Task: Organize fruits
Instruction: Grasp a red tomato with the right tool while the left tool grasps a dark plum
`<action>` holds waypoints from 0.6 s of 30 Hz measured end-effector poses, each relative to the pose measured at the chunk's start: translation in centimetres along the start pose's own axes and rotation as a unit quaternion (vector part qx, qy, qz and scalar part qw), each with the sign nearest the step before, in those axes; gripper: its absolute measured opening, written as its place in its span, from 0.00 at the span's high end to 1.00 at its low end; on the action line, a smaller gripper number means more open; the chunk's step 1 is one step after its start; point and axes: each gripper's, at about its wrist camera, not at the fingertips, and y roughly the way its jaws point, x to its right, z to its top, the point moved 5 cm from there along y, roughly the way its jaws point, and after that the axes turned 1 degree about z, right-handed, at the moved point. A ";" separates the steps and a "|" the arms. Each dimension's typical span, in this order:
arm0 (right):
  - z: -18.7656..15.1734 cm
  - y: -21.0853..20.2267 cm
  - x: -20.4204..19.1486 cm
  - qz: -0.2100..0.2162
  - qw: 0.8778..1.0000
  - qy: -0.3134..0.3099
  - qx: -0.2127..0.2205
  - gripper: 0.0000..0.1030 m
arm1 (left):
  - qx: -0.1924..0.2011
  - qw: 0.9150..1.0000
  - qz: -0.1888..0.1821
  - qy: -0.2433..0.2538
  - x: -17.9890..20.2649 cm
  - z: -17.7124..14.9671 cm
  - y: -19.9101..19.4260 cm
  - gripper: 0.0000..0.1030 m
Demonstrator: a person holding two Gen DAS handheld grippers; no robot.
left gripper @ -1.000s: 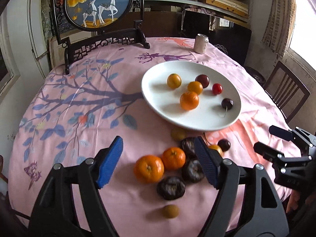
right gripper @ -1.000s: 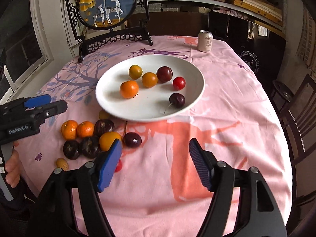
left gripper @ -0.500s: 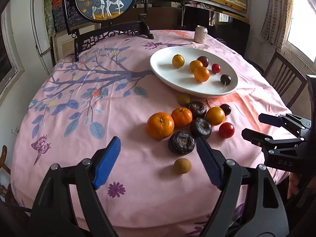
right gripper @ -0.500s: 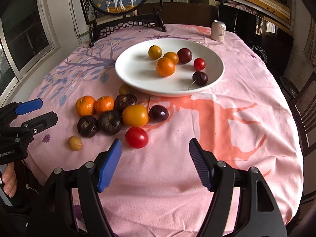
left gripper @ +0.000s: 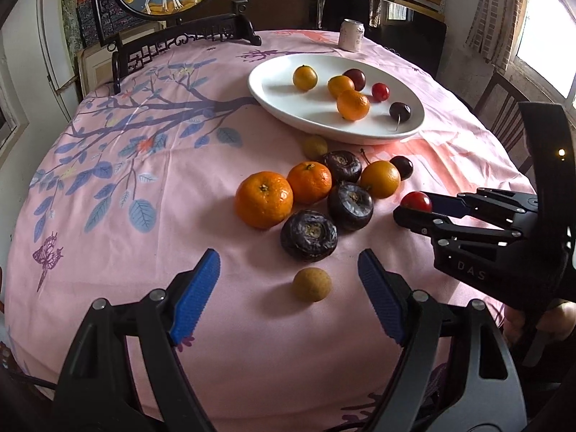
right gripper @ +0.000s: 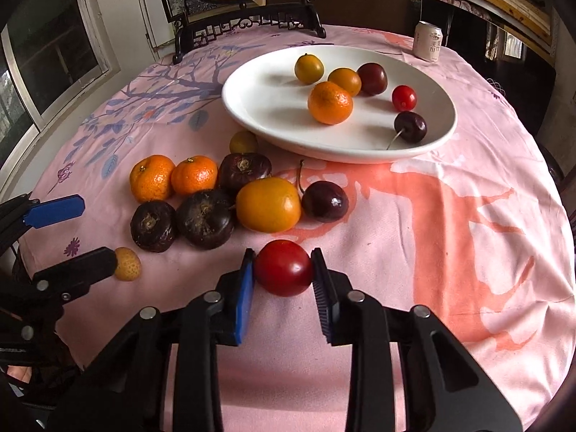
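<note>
My right gripper is shut on a red cherry tomato at the table surface; it also shows in the left wrist view. My left gripper is open, with a small tan longan lying between its fingers. A loose pile lies on the pink cloth: two mandarins, dark water chestnuts, a yellow-orange fruit and a dark cherry. The white plate behind holds several fruits.
A drink can stands behind the plate. A round deer screen on a black stand sits at the far left of the table. Chairs stand to the right. The table edge is close below both grippers.
My right gripper moved forward and closed on the red cherry tomato. My left gripper moved closer to the pile, with the longan now between its open fingers.
</note>
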 end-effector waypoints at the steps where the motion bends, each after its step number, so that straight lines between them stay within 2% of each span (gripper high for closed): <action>1: -0.2 -0.3 0.3 -0.004 1.000 0.004 0.001 0.70 | -0.004 1.000 -0.002 0.001 0.2 0.0 0.4 0.21; 5: -0.8 -1.5 1.5 -0.007 1.000 0.020 0.003 0.70 | -0.017 1.000 -0.005 0.002 0.7 0.3 2.0 0.22; 8: -1.0 -2.1 2.2 -0.003 0.999 0.032 0.006 0.70 | -0.030 1.000 -0.001 0.003 0.8 0.5 3.2 0.31; 9: -1.1 -2.3 2.3 0.001 0.999 0.037 0.007 0.70 | -0.034 0.999 0.001 0.004 0.9 0.5 3.6 0.35; 11: -1.0 -2.6 2.5 0.008 0.999 0.043 0.010 0.70 | -0.044 0.999 -0.002 0.002 0.9 0.6 4.4 0.49; 12: -1.0 -2.7 2.6 0.009 0.999 0.045 0.011 0.70 | -0.040 0.999 0.003 0.002 0.9 0.8 4.6 0.52; 13: -1.0 -2.7 2.6 0.009 0.999 0.047 0.011 0.70 | -0.038 0.999 0.002 0.001 0.9 0.9 4.6 0.60; 18: -1.0 -3.0 2.7 0.013 0.999 0.050 0.013 0.70 | -0.022 1.000 -0.010 -0.006 1.0 1.2 3.3 0.60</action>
